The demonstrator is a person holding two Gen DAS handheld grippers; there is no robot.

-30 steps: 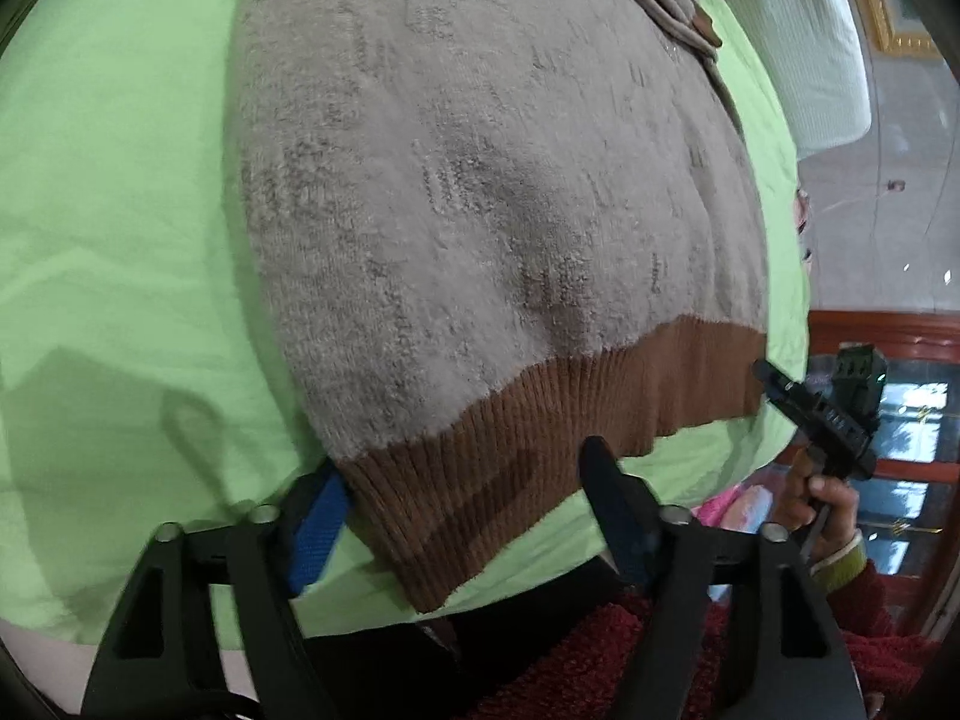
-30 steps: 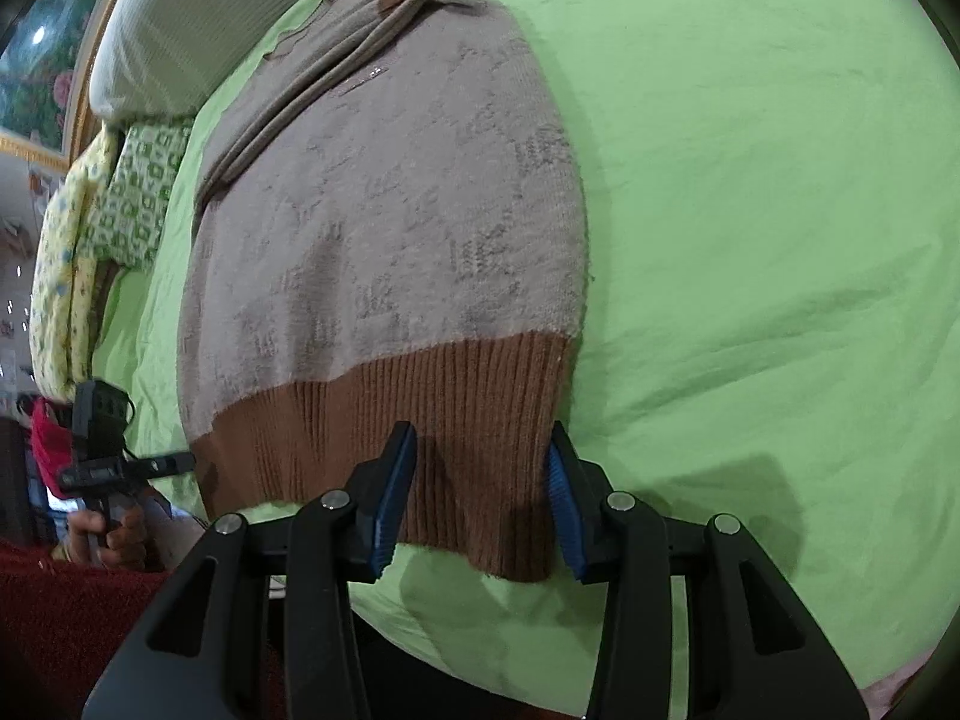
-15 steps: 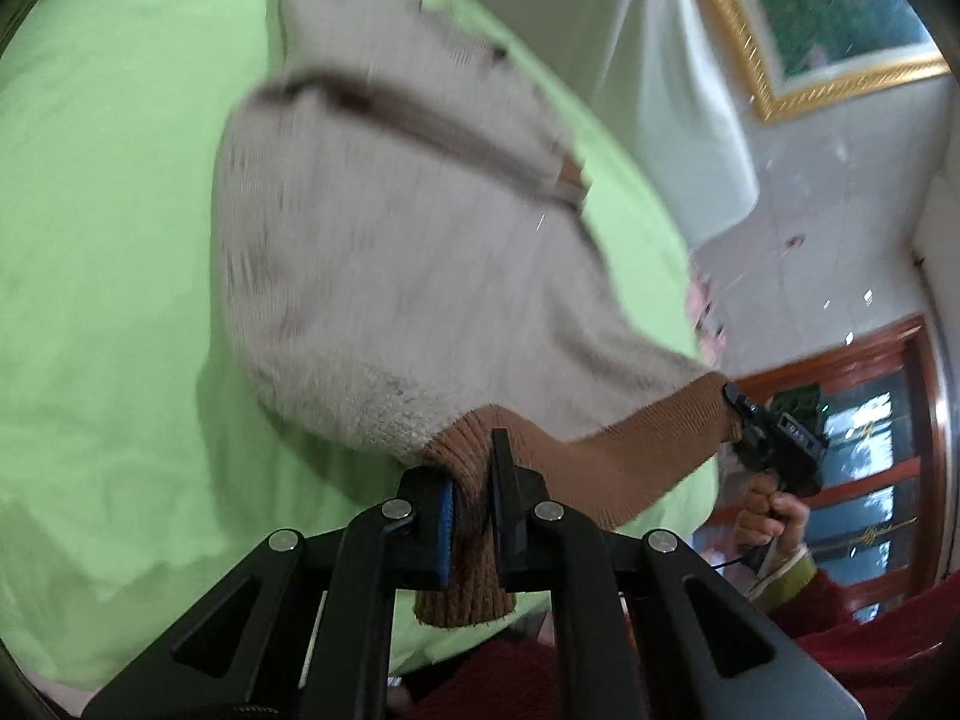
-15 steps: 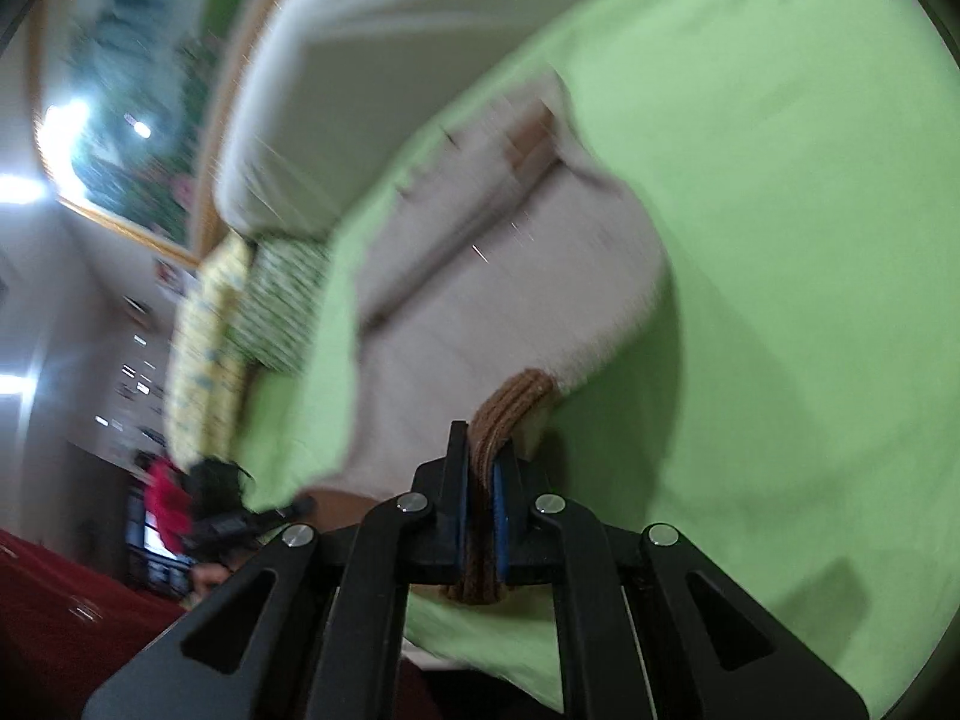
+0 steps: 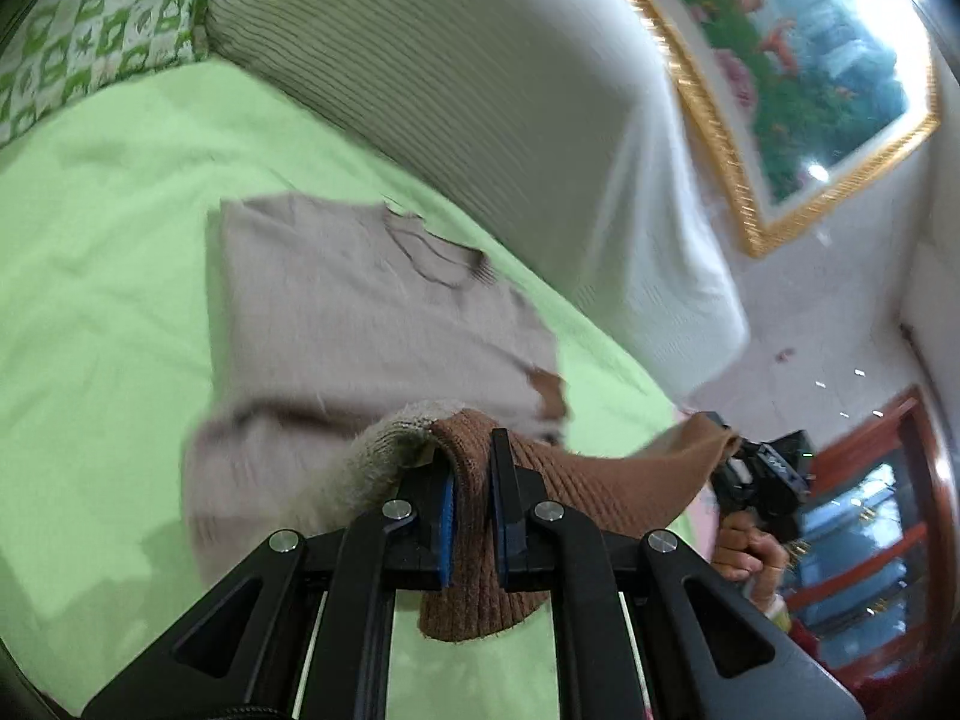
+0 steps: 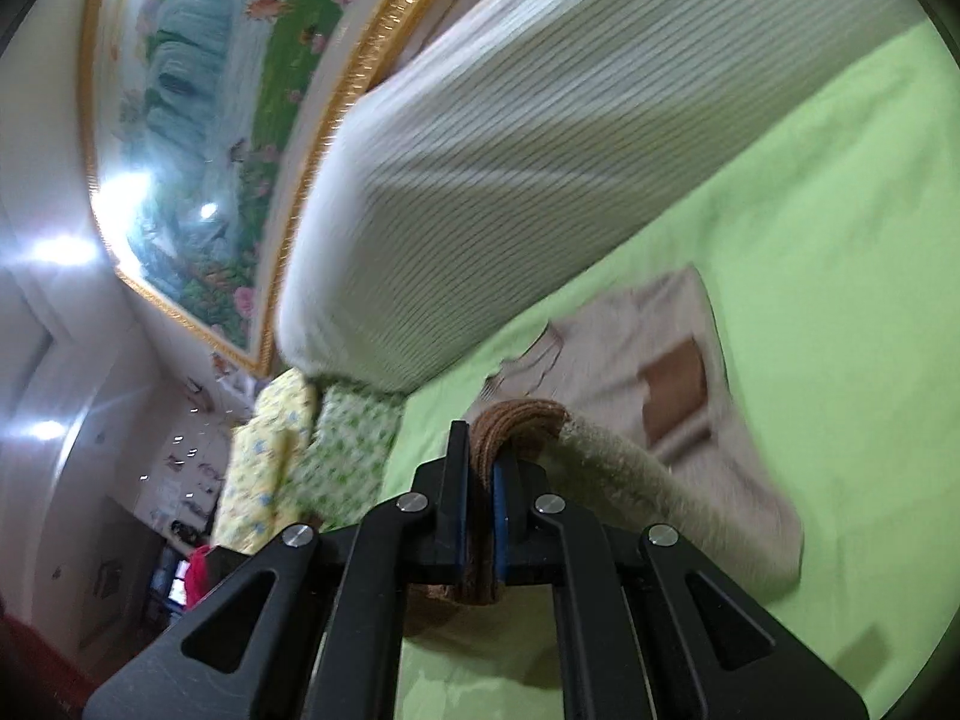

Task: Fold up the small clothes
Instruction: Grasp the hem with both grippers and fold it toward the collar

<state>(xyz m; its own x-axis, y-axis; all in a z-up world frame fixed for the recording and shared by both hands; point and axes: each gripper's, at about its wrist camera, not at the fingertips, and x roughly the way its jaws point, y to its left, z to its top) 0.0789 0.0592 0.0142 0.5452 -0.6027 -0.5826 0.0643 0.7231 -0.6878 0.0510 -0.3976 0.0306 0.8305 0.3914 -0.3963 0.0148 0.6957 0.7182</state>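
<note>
Striped bolster (image 5: pixel 480 96) fills the upper frame behind the sweater (image 5: pixel 336 312). Left claw (image 5: pixel 471 480) and right claw (image 6: pixel 478 480) each pinch its brown hem (image 5: pixel 474 564) (blurred, apparently lifted) over the green bed (image 5: pixel 90 276).

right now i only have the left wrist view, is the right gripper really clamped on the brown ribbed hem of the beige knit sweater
Observer: Yes. In the right wrist view the right gripper is shut on the brown ribbed hem, which is bunched between its blue pads.
Operator: is the rest of it off the bed on that side
Observer: Only partly. The beige knit sweater slopes up from the green sheet to the jaws. Its far end lies flat, with a brown patch showing on top.
Operator: anything next to it over there
Observer: A yellow patterned pillow at the bed's edge, clear of the sweater.
</note>
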